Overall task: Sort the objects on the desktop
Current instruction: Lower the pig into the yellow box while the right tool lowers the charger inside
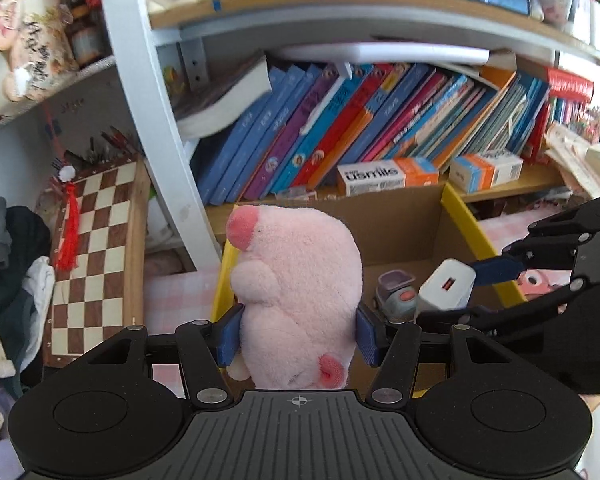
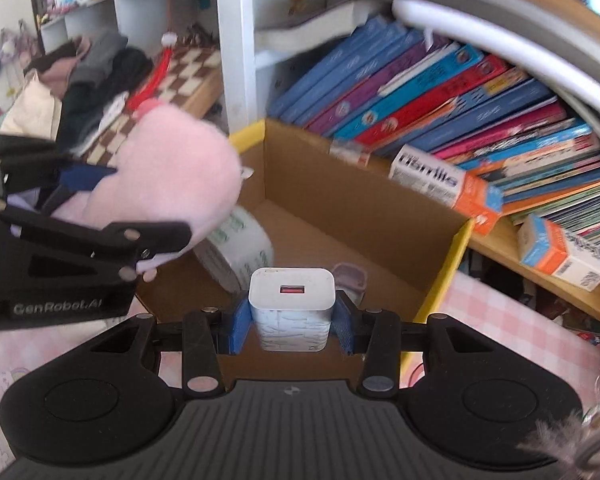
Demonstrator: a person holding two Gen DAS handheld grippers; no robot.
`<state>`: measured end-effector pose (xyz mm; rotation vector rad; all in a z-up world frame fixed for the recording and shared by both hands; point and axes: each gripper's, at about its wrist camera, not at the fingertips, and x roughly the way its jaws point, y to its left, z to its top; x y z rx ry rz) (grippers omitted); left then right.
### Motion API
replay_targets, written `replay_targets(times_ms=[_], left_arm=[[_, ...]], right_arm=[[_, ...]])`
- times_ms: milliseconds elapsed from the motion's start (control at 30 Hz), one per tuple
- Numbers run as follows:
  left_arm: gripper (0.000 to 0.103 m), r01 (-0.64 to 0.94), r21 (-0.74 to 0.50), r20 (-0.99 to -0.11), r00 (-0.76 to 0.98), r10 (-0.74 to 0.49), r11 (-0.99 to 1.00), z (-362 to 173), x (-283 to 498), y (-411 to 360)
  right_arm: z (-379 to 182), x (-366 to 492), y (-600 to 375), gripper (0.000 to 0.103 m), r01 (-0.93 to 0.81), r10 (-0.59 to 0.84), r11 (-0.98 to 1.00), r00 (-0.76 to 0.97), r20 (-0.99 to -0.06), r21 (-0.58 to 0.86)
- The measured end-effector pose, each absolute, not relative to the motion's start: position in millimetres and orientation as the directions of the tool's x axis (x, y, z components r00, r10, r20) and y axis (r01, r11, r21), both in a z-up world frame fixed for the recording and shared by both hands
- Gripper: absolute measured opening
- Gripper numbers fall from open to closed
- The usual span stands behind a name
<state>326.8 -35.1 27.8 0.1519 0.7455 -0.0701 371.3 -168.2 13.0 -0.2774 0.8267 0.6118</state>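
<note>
My left gripper is shut on a pink plush pig and holds it above the left part of a cardboard box with yellow-taped edges. My right gripper is shut on a white USB charger and holds it over the same box. The charger also shows in the left wrist view, and the pig in the right wrist view. A roll of white tape and a small purple toy lie inside the box.
A shelf of leaning books and small orange-white boxes stands right behind the box. A chessboard leans at the left beside a white shelf post. Clothes are piled far left. The desk has a pink checked cover.
</note>
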Motion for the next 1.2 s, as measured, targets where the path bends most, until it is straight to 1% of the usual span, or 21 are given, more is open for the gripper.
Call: replay_targets(times_ms=[233, 500, 667, 733, 933, 1000, 1033, 1200], left_arm=[[0.056, 0.133, 0.113, -0.738, 0.675, -0.006, 0.985, 5.9, 358.7, -28.8], [0.057, 0.162, 0.18, -0.73, 0.684, 0.021, 0.97, 6.5, 384.5, -29.8], [0.057, 0.154, 0.166, -0.733, 0.68, 0.018, 0.974, 8.8, 400.2, -31.5], [0.06, 0.158, 0.169, -0.75, 0.661, 0.022, 0.973, 4.3, 404.8, -34.0], [0.067, 0.191, 0.21, -0.744, 0.668, 0.03, 0.959, -0.7, 406.8, -42.1], [0.072, 0.194, 0.234, -0.735, 0.676, 0.043, 0.953, -2.5, 406.2, -43.5], [0.073, 0.195, 0.239, -0.73, 0.682, 0.043, 0.951, -2.7, 405.5, -43.5], [0.082, 0.169, 0.214, -0.716, 0.697, 0.037, 0.962, 2.9, 406.6, -38.7]], right_arm=[[-11.7, 388.6, -152.5, 0.041, -0.664, 0.382, 0.748, 0.436, -0.815, -0.005], [-17.5, 403.3, -145.7, 0.041, -0.683, 0.429, 0.725, 0.35, -0.833, 0.087], [-14.8, 407.1, -140.4, 0.041, -0.672, 0.443, 0.733, 0.358, -0.822, 0.102], [-15.3, 410.0, -138.1, 0.041, -0.669, 0.445, 0.735, 0.353, -0.823, 0.111], [-29.8, 417.2, -135.6, 0.042, -0.651, 0.407, 0.751, 0.326, -0.853, 0.11], [-33.3, 419.5, -137.0, 0.042, -0.639, 0.402, 0.759, 0.317, -0.859, 0.12], [-33.2, 420.1, -138.1, 0.042, -0.635, 0.408, 0.761, 0.31, -0.859, 0.132], [-34.2, 419.4, -137.7, 0.042, -0.632, 0.399, 0.764, 0.308, -0.864, 0.127]])
